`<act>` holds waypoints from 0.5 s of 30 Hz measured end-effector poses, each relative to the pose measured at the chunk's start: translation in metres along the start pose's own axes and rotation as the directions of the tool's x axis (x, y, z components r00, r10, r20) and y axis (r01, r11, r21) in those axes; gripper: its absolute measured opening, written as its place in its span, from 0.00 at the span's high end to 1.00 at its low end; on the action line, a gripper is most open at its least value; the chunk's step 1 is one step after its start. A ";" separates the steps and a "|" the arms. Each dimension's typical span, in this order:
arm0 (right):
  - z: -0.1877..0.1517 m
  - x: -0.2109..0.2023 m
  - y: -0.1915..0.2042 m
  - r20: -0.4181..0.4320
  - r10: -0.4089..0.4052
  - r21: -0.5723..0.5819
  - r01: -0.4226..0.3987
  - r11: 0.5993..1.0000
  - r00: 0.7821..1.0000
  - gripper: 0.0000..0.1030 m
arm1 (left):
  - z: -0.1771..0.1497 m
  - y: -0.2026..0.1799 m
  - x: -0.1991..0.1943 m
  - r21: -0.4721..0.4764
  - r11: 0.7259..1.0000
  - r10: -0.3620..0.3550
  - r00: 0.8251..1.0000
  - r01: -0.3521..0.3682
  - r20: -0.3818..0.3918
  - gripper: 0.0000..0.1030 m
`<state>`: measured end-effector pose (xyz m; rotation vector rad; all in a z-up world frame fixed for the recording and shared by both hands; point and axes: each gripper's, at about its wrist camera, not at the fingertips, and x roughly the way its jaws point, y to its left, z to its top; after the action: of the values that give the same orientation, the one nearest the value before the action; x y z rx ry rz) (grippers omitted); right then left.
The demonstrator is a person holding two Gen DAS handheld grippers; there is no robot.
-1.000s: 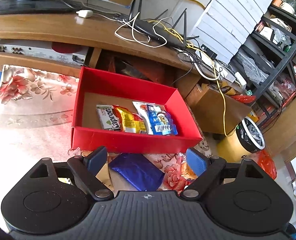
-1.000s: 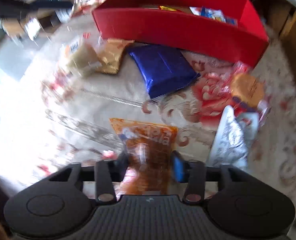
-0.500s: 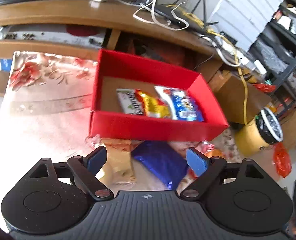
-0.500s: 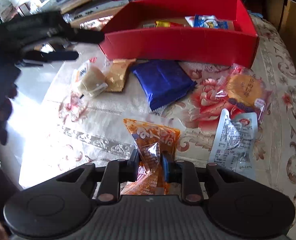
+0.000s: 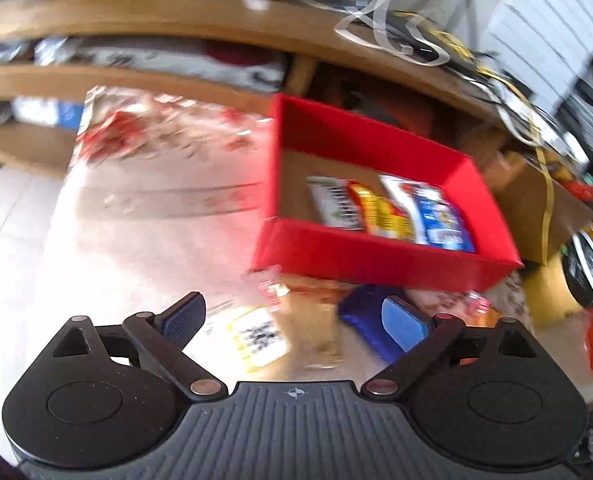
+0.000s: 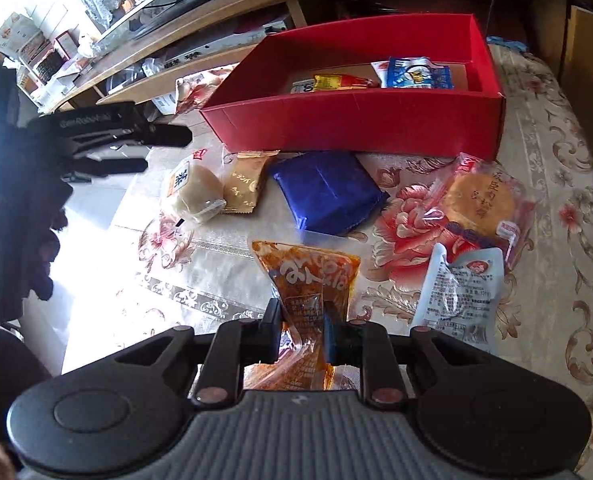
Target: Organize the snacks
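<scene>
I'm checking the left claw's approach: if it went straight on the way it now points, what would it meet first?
Probably the loose snacks in front of the red box: the left claw, open and empty, frames the pale bun packet and the tan packet. Which comes first is unclear, since the view is blurred.

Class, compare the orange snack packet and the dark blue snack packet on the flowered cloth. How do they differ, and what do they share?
The orange packet is pinched in the right gripper; the blue packet lies free on the cloth. The orange one is printed and crumpled at the grip; the blue one is plain and flat. The blue one lies nearer the red box. Both are sealed and outside the box.
</scene>
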<state>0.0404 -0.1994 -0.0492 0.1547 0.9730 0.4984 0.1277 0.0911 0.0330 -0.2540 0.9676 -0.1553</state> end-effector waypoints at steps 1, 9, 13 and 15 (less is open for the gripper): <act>0.001 0.000 0.001 -0.001 0.000 -0.003 0.000 1.000 1.000 0.80 | -0.001 0.005 0.004 -0.030 1.000 0.004 1.000 -0.005 -0.016 0.06; -0.001 0.007 0.004 -0.029 0.000 -0.020 0.000 1.000 1.000 0.80 | -0.007 -0.005 0.038 0.061 0.995 0.083 0.988 -0.076 -0.126 0.04; 0.000 0.013 0.006 -0.044 -0.013 -0.026 0.011 1.000 0.999 0.82 | -0.012 0.005 0.057 0.009 0.997 0.076 0.984 -0.075 -0.158 0.01; 0.000 0.014 0.007 -0.045 -0.014 -0.028 0.012 1.000 0.999 0.82 | -0.012 0.002 0.057 0.024 0.996 0.092 0.984 -0.090 -0.154 0.03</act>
<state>0.0447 -0.1870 -0.0572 0.1125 1.0104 0.5052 0.1496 0.0773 -0.0196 -0.1834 1.1296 -0.1006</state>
